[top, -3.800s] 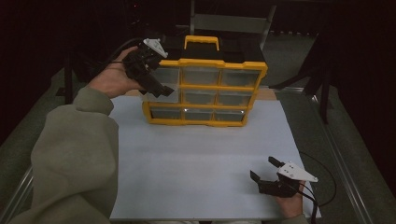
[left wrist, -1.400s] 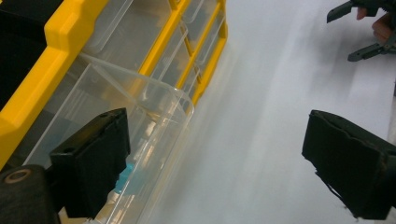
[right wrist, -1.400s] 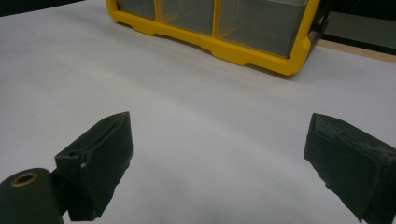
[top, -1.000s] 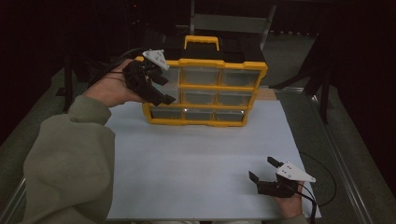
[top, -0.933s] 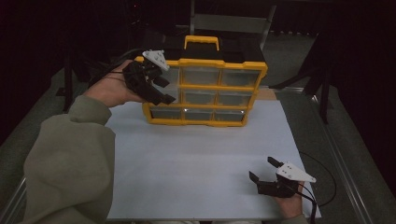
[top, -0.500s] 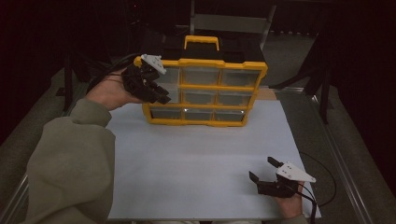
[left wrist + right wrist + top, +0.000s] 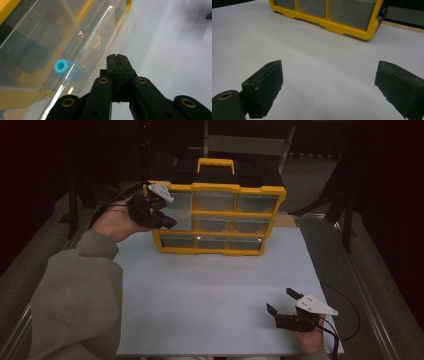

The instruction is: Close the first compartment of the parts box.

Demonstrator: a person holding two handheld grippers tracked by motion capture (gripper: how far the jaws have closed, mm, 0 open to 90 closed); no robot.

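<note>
The yellow organizer case (image 7: 220, 217) stands upright at the far edge of the white table sheet (image 7: 210, 290), its clear lid facing the person and its yellow carry handle (image 7: 216, 165) at the top. Behind the lid, yellow dividers mark off three rows of three compartments. In the high view the contents of most compartments are too dim to make out.

The left gripper (image 7: 159, 212) is at the case's left side, level with the upper and middle rows, held in the person's left hand (image 7: 116, 220). In the left gripper view its jaws have just been closing and now stand together, pad against pad, with nothing visible between them. The tips lie just beside the clear lid; whether they touch it cannot be told. Behind the lid, close to the tips, one compartment holds a light blue bead (image 7: 61, 66) with a round hole, lying against the inside of the clear plastic. Neighbouring compartments in this view show dark shapes that cannot be identified.

The right gripper (image 7: 286, 305) rests low on the sheet at the near right, well apart from the case. Its jaws stand wide apart, holding nothing, and point toward the case's lower right corner (image 7: 372, 31).
</note>
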